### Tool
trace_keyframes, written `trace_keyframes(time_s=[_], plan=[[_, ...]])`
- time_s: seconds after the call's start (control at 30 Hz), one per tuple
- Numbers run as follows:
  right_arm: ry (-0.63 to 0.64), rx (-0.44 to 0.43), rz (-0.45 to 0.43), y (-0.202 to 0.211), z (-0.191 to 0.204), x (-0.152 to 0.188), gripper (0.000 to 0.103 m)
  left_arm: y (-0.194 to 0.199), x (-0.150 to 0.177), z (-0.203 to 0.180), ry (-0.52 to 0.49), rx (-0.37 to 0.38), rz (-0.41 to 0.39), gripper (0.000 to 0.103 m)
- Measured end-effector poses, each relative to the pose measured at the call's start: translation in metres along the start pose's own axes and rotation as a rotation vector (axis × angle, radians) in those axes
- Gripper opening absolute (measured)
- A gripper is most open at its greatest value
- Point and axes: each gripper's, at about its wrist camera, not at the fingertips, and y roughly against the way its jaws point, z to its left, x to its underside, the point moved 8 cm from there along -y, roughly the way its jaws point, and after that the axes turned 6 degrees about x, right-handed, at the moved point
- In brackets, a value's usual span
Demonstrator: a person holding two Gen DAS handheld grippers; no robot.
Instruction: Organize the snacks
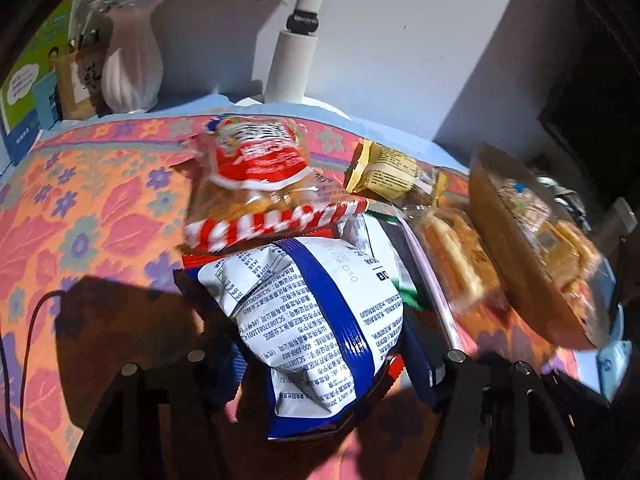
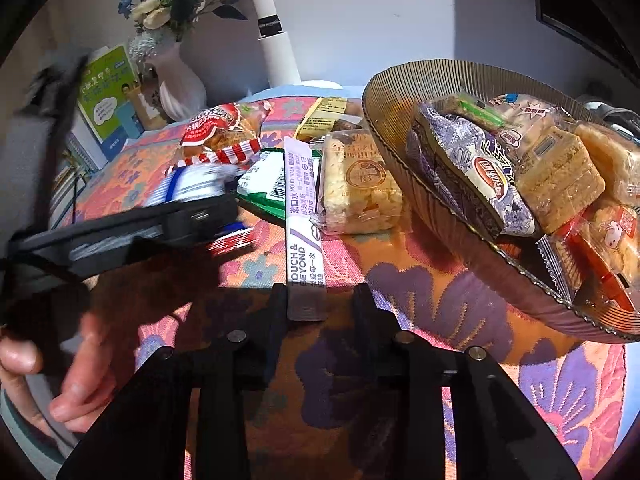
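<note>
My left gripper [image 1: 320, 344] is closed around a white-and-blue snack bag [image 1: 308, 320], its fingers pressing the bag's sides. A red-striped snack pack [image 1: 264, 184] lies just beyond it. In the right wrist view the left gripper [image 2: 192, 216] shows as a blurred black shape over the same bag [image 2: 192, 184]. My right gripper [image 2: 322, 300] is open with the near end of a lilac mouthwash stick [image 2: 302, 216] between its fingers, untouched. A ribbed amber bowl [image 2: 400, 148] holds several wrapped snacks at the right.
A rice-crisp bar [image 2: 360, 184], a green-white pack [image 2: 268, 184] and a yellow pack [image 2: 324, 114] lie on the floral tablecloth [image 2: 440, 300]. A white vase [image 2: 180, 84], books [image 2: 108, 92] and a white lamp post [image 2: 276, 48] stand at the back.
</note>
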Motion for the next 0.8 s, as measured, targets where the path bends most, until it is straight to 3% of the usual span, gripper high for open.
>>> trace_keyframes(time_s=[0.1,0.3,0.37,0.47,0.8], plan=[[-0.001,0.002,0.005,-0.002,0.000,0.000,0.032,0.027,0.011,0.009,-0.025,0.001,-0.029,0.066],[0.054,0.081,0.009,-0.010,0.009,-0.005,0.032,0.063,0.027,0.046,-0.061,-0.087,-0.111,0.066],[0.081,0.117,0.000,-0.011,0.013,-0.005,0.024,0.061,0.032,0.054,-0.031,-0.063,-0.112,0.066],[0.109,0.128,-0.018,-0.007,0.016,-0.003,0.019,0.062,0.032,0.061,-0.004,-0.025,-0.125,0.066],[0.033,0.063,-0.037,0.055,0.017,0.050,0.020,0.073,0.032,0.057,0.018,0.079,-0.173,0.066]])
